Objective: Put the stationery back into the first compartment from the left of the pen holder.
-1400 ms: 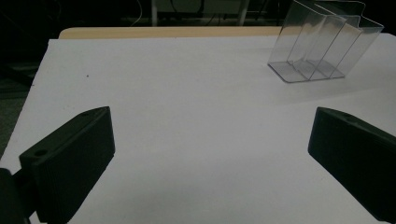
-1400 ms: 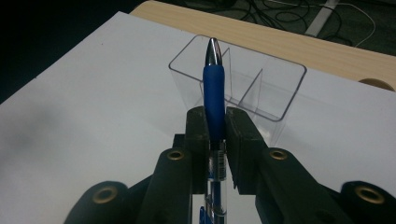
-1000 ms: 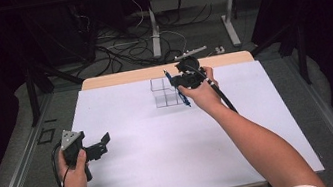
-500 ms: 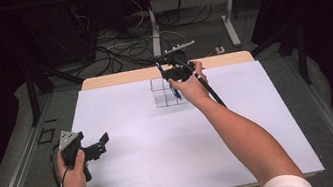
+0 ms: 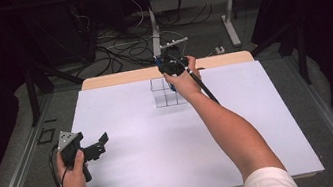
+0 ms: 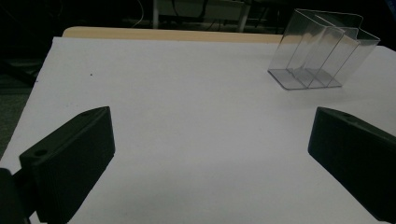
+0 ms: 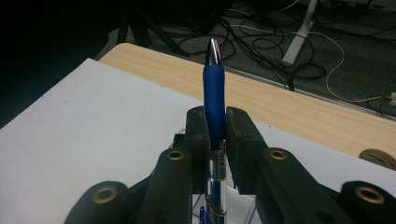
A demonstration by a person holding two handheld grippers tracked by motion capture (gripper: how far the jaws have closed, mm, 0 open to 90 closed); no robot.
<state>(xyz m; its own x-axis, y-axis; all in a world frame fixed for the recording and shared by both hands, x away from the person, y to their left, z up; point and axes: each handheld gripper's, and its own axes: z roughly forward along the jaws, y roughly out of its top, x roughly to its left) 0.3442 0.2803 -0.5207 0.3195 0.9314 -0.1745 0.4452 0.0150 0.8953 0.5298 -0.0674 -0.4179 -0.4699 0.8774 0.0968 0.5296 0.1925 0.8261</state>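
Note:
A pen (image 7: 214, 100) with a blue grip and silver tip stands between the jaws of my right gripper (image 7: 215, 126), which is shut on it. In the high view that right gripper (image 5: 168, 65) hovers just behind and above a clear plastic compartment holder (image 5: 163, 93) at the back middle of the white sheet. The same clear holder (image 6: 322, 51) appears far right in the left gripper view. My left gripper (image 5: 102, 143) rests near the sheet's front left corner, jaws wide open with nothing between them; its open jaws frame bare white sheet (image 6: 196, 116).
The white sheet (image 5: 152, 146) covers most of a wooden table (image 5: 116, 78) whose bare strip shows along the far edge. Cables and table legs (image 5: 153, 24) lie on the dark floor beyond. Metal rails (image 5: 16, 178) run along the table's left side.
My right hand has carried the pen leftward and toward the far edge, from right of the clear holder to behind it. The left hand has stayed still.

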